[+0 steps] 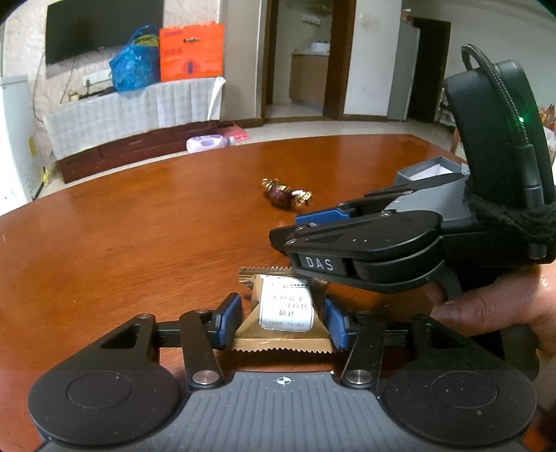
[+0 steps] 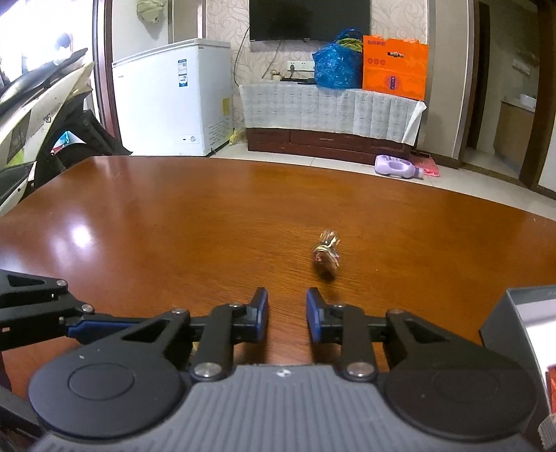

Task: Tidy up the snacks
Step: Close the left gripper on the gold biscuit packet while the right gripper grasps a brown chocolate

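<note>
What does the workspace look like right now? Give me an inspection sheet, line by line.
Surface: glossy brown wooden table, with glare.
Job's things: gold snack packet with white label, flat on the table; twist-wrapped candy lying apart; grey box at the right edge.
Clutter: nothing seen.
Grippers: left tongs open, straddling the packet; whether the pads touch it is unclear. Right tongs open, empty.
Cables: braided cable on the right tool.
Surroundings: white chest freezer, TV, orange box, blue bag.
</note>
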